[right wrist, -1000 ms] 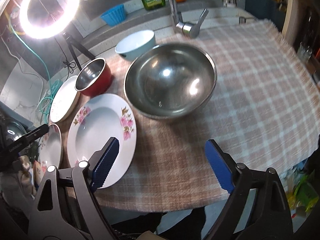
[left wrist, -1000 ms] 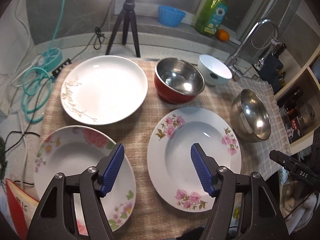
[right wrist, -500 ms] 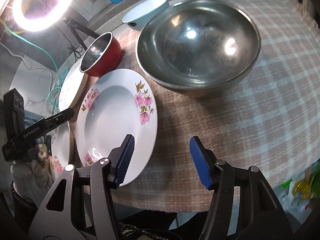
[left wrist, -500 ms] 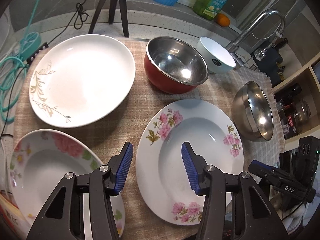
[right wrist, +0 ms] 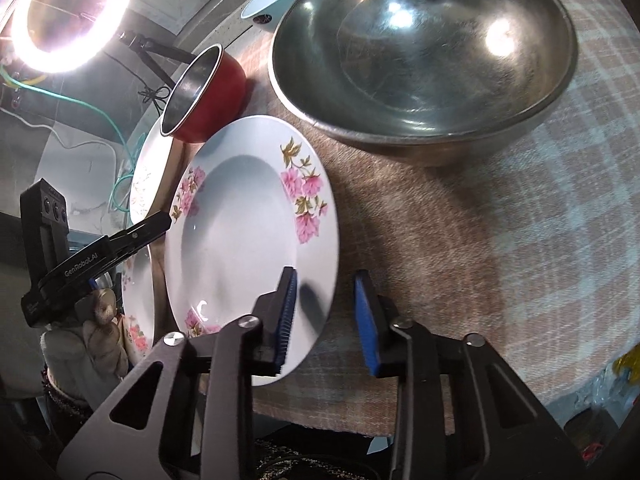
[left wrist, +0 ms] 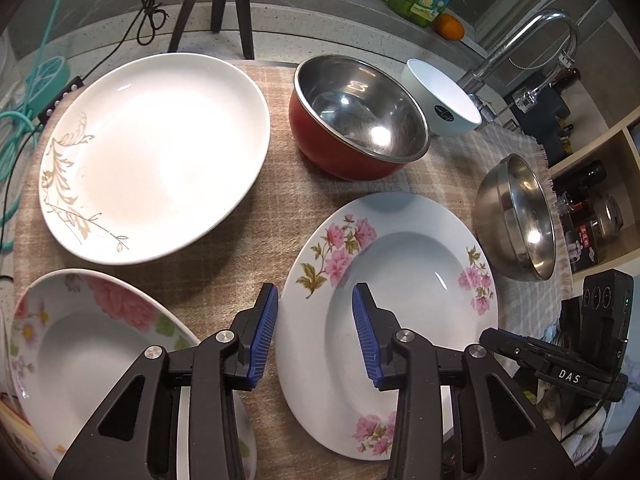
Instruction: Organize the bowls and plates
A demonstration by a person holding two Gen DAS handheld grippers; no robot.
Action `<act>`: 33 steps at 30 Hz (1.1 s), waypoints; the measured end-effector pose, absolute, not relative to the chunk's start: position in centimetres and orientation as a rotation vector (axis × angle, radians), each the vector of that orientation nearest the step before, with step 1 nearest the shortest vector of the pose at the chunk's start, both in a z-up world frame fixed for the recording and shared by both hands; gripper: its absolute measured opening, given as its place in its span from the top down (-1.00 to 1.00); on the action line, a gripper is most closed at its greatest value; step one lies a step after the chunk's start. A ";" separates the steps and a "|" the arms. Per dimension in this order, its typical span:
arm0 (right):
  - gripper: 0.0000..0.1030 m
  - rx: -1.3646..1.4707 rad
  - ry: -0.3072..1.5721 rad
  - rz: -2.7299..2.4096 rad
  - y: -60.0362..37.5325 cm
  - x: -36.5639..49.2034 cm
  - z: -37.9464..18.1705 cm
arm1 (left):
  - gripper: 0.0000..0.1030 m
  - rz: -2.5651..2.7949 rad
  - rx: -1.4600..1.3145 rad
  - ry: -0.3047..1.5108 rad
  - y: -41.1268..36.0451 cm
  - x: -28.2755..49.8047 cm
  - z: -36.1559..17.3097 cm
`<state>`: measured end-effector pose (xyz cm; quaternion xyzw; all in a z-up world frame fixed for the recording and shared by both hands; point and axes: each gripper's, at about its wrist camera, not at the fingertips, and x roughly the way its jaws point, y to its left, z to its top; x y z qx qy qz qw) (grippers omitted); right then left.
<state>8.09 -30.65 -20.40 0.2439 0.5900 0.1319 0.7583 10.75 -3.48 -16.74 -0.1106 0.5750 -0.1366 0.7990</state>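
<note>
Closing both the left gripper and right gripper, jaws half-shut astride opposite rims of the stiff, slippery, breakable floral plate, pads not yet pressing.

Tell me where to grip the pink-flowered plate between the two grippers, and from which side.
Grip the pink-flowered plate by its wide, raised rim, from opposite edges: the left gripper straddles the left rim, the right gripper the right rim, jaws closing on both. The plate lies flat on the cloth, so only its lifted edge likely offers a bite.
</note>
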 end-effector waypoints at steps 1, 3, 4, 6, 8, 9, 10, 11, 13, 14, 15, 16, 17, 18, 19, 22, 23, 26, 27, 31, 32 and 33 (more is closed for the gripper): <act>0.55 0.532 1.285 0.293 -30.5 8.3 -20.5 | 0.34 -0.293 -0.237 1.237 -3.4 10.8 -16.9; 0.60 0.530 1.283 0.300 -30.3 8.4 -20.4 | 0.36 -0.293 -0.235 1.242 -3.4 10.9 -17.1; 0.60 0.528 1.281 0.301 -30.5 8.2 -20.4 | 0.37 -0.293 -0.232 1.244 -3.4 10.9 -17.2; 0.60 0.527 1.282 0.303 -30.4 8.2 -20.4 | 0.37 -0.290 -0.226 1.240 -3.5 10.8 -17.2; 0.60 0.521 1.282 0.301 -30.4 8.2 -20.4 | 0.37 -0.288 -0.207 1.238 -3.7 10.7 -17.0; 0.60 0.515 1.282 0.300 -30.3 8.2 -20.3 | 0.37 -0.285 -0.203 1.237 -3.9 10.7 -17.0; 0.60 0.509 1.283 0.299 -30.3 8.3 -20.3 | 0.37 -0.284 -0.200 1.238 -4.0 10.6 -17.0; 0.60 0.504 1.283 0.300 -30.3 8.3 -20.3 | 0.37 -0.283 -0.202 1.239 -4.0 10.6 -17.0; 0.60 0.500 1.286 0.301 -30.4 8.2 -20.3 | 0.37 -0.283 -0.211 1.241 -3.9 10.4 -17.1; 0.60 0.499 1.289 0.302 -30.5 8.2 -20.3 | 0.37 -0.282 -0.212 1.241 -3.9 10.2 -17.0; 0.60 0.495 1.292 0.304 -30.5 8.3 -20.3 | 0.37 -0.280 -0.212 1.241 -4.0 10.1 -17.0; 0.60 0.492 1.292 0.305 -30.5 8.2 -20.4 | 0.37 -0.280 -0.211 1.241 -4.1 10.0 -17.0; 0.59 0.488 1.295 0.305 -30.6 8.2 -20.4 | 0.37 -0.279 -0.210 1.242 -4.2 9.8 -17.0; 0.59 0.484 1.297 0.306 -30.6 8.3 -20.4 | 0.37 -0.277 -0.208 1.242 -4.3 9.6 -17.0; 0.59 0.480 1.298 0.305 -30.3 8.4 -20.4 | 0.37 -0.276 -0.207 1.242 -4.4 9.4 -17.0; 0.59 0.466 1.301 0.304 -30.3 8.5 -20.3 | 0.37 -0.274 -0.208 1.243 -4.5 8.8 -17.1; 0.59 0.462 1.302 0.303 -30.3 8.5 -20.4 | 0.37 -0.273 -0.211 1.243 -4.5 8.5 -17.1; 0.58 0.456 1.307 0.303 -30.3 8.6 -20.5 | 0.37 -0.273 -0.211 1.243 -4.7 7.7 -17.0; 0.58 0.455 1.307 0.305 -30.3 8.5 -20.5 | 0.37 -0.271 -0.211 1.242 -4.7 7.7 -17.0; 0.57 0.446 1.310 0.305 -30.2 8.4 -20.5 | 0.37 -0.266 -0.220 1.241 -4.9 6.8 -16.9; 0.57 0.445 1.310 0.305 -30.2 8.4 -20.5 | 0.37 -0.264 -0.220 1.241 -5.0 6.6 -16.9; 0.57 0.443 1.311 0.305 -30.2 8.4 -20.5 | 0.37 -0.263 -0.220 1.241 -5.0 6.4 -16.9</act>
